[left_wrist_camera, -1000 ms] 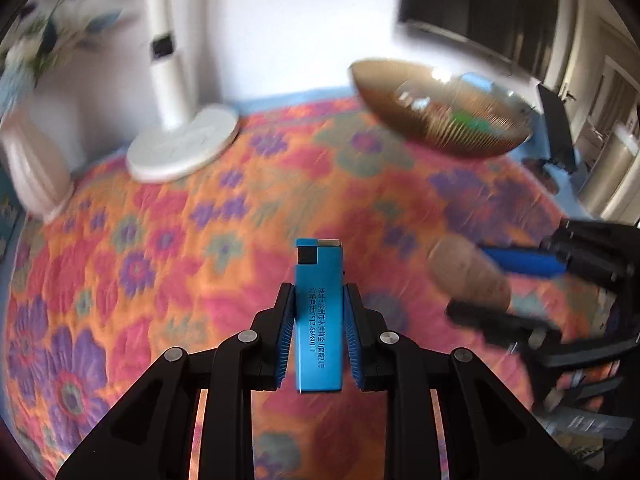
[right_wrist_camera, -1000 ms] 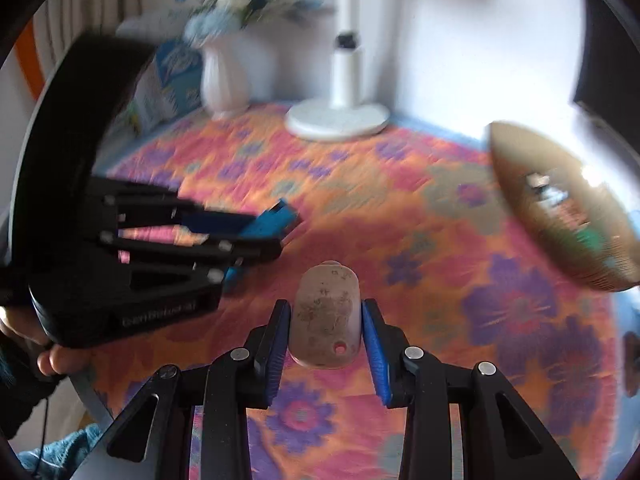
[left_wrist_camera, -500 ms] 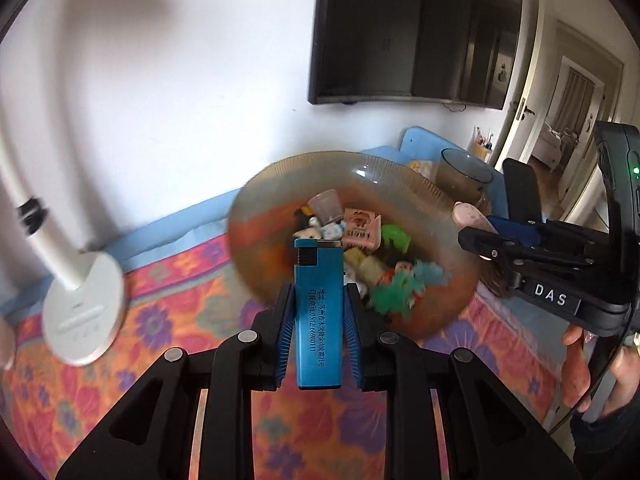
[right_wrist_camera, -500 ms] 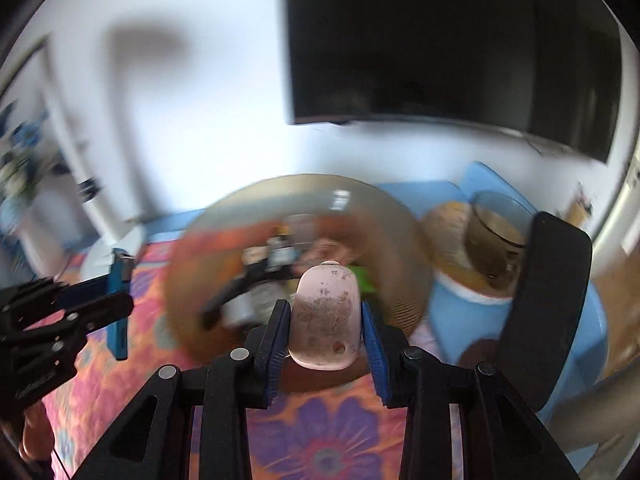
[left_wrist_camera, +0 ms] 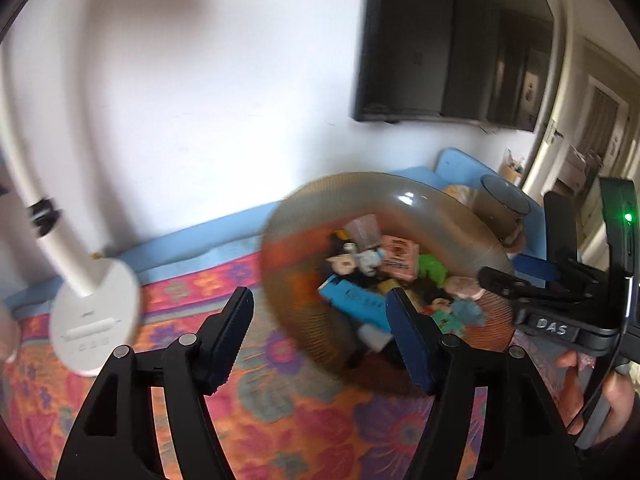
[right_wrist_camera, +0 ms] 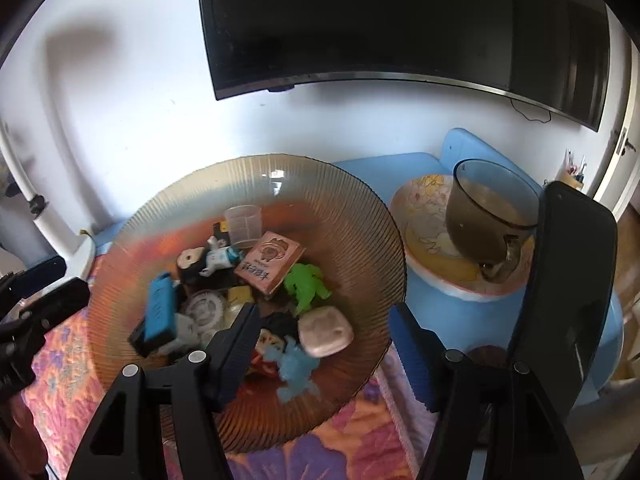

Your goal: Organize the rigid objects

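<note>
A ribbed amber glass bowl [left_wrist_camera: 288, 264] [right_wrist_camera: 360, 208] stands on the floral cloth and holds several small toys. My left gripper [left_wrist_camera: 320, 312] hovers at the bowl's near edge, its jaws opening with nothing between them. The blue lighter [left_wrist_camera: 352, 300] [right_wrist_camera: 160, 312] lies loose in the bowl. My right gripper [right_wrist_camera: 324, 314] hangs over the bowl, its jaws opening too. The pinkish speckled stone [right_wrist_camera: 325, 330] [left_wrist_camera: 464, 287] lies in the bowl below it, free of the pads. Each gripper shows in the other's view: the right gripper [left_wrist_camera: 504, 274], the left gripper [right_wrist_camera: 56, 282].
A white lamp base [left_wrist_camera: 96, 320] stands left of the bowl by the wall. To the right, a dark glass cup [right_wrist_camera: 492, 216] sits on a flowered saucer [right_wrist_camera: 424, 232] on a blue stand. A television [right_wrist_camera: 400, 20] hangs above. The floral cloth [left_wrist_camera: 280, 420] spreads in front.
Both grippers swung from over the cloth to the bowl, then opened. The lighter left my left gripper and the stone left my right; both now lie in the bowl.
</note>
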`<state>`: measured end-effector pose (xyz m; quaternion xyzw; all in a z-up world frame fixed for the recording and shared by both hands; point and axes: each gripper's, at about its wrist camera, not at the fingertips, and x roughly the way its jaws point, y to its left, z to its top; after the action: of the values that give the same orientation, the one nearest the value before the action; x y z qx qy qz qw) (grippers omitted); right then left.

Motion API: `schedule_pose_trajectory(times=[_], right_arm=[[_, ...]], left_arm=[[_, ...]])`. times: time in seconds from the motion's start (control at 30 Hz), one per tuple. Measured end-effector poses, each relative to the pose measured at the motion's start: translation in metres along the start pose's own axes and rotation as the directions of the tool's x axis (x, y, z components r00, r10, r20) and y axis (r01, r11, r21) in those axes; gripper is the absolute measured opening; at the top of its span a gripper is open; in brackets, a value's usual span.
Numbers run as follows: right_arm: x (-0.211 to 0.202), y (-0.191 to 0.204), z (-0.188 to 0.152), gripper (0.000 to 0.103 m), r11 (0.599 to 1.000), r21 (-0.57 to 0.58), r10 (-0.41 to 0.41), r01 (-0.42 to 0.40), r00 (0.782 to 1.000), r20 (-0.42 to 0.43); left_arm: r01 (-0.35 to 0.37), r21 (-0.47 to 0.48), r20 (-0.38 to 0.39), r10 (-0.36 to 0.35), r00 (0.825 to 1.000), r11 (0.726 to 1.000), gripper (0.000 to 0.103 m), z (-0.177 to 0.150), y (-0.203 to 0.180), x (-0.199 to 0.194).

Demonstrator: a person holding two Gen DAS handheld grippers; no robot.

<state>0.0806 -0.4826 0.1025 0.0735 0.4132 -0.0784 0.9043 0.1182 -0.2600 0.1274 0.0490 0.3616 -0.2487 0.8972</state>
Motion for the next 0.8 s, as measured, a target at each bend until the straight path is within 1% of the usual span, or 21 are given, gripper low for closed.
schedule_pose_trajectory(times=[0.07, 0.2, 0.33, 0.37, 0.43, 0.47, 0.5, 0.53, 0.57, 0.6, 0.7, 0.77, 0.8], right_arm=[[-0.009, 0.006, -0.001, 0.065, 1.0, 0.003, 0.01, -0.01, 1.0, 0.009], [-0.038, 0.036, -0.004, 0.066, 0.999, -0.041, 0.018, -0.016, 0.999, 0.05], [-0.063, 0.069, -0.007, 0.075, 0.997, -0.074, 0.045, -0.038, 0.995, 0.094], [-0.069, 0.074, -0.007, 0.076, 0.996, -0.078, 0.053, -0.045, 0.993, 0.101], [-0.082, 0.09, -0.01, 0.076, 0.993, -0.09, 0.091, -0.082, 0.99, 0.111], [-0.085, 0.096, -0.012, 0.076, 0.99, -0.097, 0.109, -0.098, 0.988, 0.112], [-0.091, 0.107, -0.015, 0.076, 0.986, -0.112, 0.133, -0.121, 0.985, 0.112], [-0.094, 0.116, -0.019, 0.077, 0.983, -0.126, 0.146, -0.132, 0.983, 0.111], [-0.096, 0.125, -0.023, 0.078, 0.984, -0.129, 0.138, -0.122, 0.983, 0.121], [-0.097, 0.136, -0.028, 0.079, 0.98, -0.149, 0.15, -0.131, 0.982, 0.118], [-0.096, 0.172, -0.051, 0.079, 0.962, -0.215, 0.191, -0.168, 0.977, 0.093], [-0.091, 0.194, -0.069, 0.079, 0.945, -0.253, 0.23, -0.209, 0.972, 0.054], [-0.087, 0.204, -0.077, 0.079, 0.938, -0.27, 0.235, -0.216, 0.971, 0.039]], left_arm=[[-0.006, -0.027, 0.011, 0.006, 1.0, 1.0, 0.067, -0.003, 0.013, -0.015], [-0.053, -0.056, 0.064, 0.057, 0.996, 0.997, 0.067, -0.012, 0.04, -0.062], [-0.095, -0.079, 0.093, 0.102, 0.99, 0.992, 0.069, -0.024, 0.064, -0.104], [-0.105, -0.083, 0.1, 0.113, 0.989, 0.991, 0.07, -0.029, 0.07, -0.115], [-0.12, -0.093, 0.114, 0.13, 0.985, 0.988, 0.076, -0.038, 0.079, -0.131], [-0.129, -0.101, 0.123, 0.141, 0.982, 0.986, 0.081, -0.044, 0.083, -0.139], [-0.149, -0.114, 0.134, 0.164, 0.977, 0.982, 0.084, -0.054, 0.089, -0.149], [-0.167, -0.124, 0.142, 0.185, 0.973, 0.978, 0.084, -0.062, 0.093, -0.155], [-0.185, -0.131, 0.144, 0.203, 0.969, 0.974, 0.084, -0.069, 0.096, -0.159], [-0.215, -0.141, 0.135, 0.234, 0.963, 0.966, 0.084, -0.08, 0.102, -0.162], [-0.271, -0.171, 0.104, 0.291, 0.951, 0.947, 0.084, -0.11, 0.115, -0.167], [-0.301, -0.181, 0.087, 0.32, 0.943, 0.936, 0.084, -0.125, 0.124, -0.17], [-0.327, -0.193, 0.079, 0.347, 0.934, 0.925, 0.084, -0.135, 0.13, -0.171]])
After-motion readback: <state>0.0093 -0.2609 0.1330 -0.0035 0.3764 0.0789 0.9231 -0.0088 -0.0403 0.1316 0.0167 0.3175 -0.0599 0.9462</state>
